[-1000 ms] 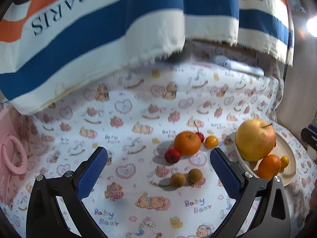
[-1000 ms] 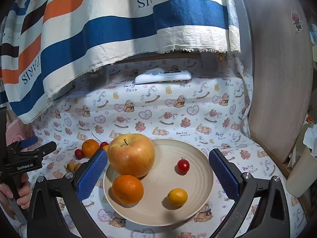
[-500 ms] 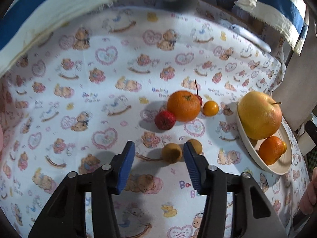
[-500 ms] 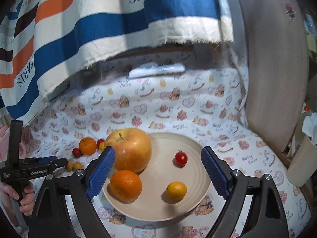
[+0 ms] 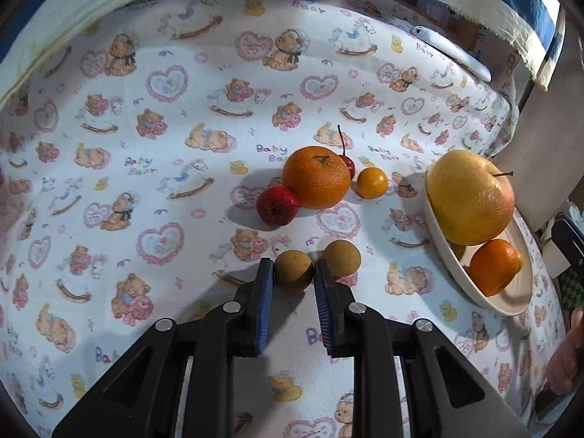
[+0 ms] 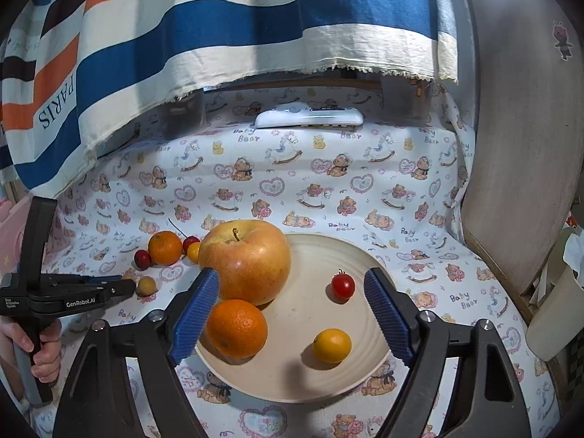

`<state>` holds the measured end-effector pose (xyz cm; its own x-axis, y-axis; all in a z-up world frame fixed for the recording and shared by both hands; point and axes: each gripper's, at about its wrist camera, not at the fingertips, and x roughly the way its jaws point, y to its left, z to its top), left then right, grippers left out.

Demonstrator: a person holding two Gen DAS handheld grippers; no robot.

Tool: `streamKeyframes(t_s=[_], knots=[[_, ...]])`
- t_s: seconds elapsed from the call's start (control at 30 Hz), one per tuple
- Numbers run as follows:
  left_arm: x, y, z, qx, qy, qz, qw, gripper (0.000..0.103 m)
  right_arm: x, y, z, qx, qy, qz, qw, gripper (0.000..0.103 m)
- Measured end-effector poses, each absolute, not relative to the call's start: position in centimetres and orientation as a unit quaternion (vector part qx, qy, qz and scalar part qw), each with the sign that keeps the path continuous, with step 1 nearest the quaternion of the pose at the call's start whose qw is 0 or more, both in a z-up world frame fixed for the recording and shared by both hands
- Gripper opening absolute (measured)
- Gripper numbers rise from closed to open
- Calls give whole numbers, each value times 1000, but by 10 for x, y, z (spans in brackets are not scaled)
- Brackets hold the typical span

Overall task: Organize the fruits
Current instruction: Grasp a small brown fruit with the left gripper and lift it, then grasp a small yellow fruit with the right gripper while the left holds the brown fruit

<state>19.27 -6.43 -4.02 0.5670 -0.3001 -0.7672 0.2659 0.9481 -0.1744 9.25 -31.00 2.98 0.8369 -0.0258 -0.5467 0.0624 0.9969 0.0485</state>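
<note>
Altogether, one cream plate (image 6: 368,255) holds four fruits: one apple (image 6: 245,260), one orange (image 6: 236,328), one small yellow citrus (image 6: 332,345) and one cherry tomato (image 6: 343,285). On the bear-print cloth (image 5: 153,168) lie six more: one mandarin (image 5: 316,176), one red hawthorn-like fruit (image 5: 276,206), one small orange fruit (image 5: 371,182), one cherry (image 5: 349,165) and two brown longans (image 5: 341,257). Since a second ago the left gripper (image 5: 293,283) has dropped nearer and clamped its once-wide jaws onto the left longan (image 5: 293,268), tilted steeply down. The right gripper (image 6: 292,310) hovers above the plate, jaws narrowing, gripping nothing.
</note>
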Motion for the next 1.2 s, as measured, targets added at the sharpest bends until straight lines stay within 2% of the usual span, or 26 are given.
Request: streamKeyframes(t_s=[0.33, 0.4, 0.5, 0.67, 0.87, 1.2], knots=[[179, -36, -2, -50, 380, -147, 912, 22, 95, -315, 31, 56, 281, -2, 958, 82], [177, -33, 2, -54, 377, -144, 914, 22, 100, -311, 31, 50, 296, -2, 954, 76], [178, -28, 4, -63, 376, -143, 914, 22, 105, -302, 40, 52, 311, 9, 949, 75], [180, -20, 7, -69, 369, -127, 918, 22, 108, -267, 62, 50, 310, 53, 948, 75], [184, -7, 7, -83, 363, -112, 921, 22, 136, -210, 60, 40, 336, 86, 937, 74], [197, 23, 1, -133, 374, -94, 913, 22, 196, -162, 18, 54, 426, 97, 898, 59]])
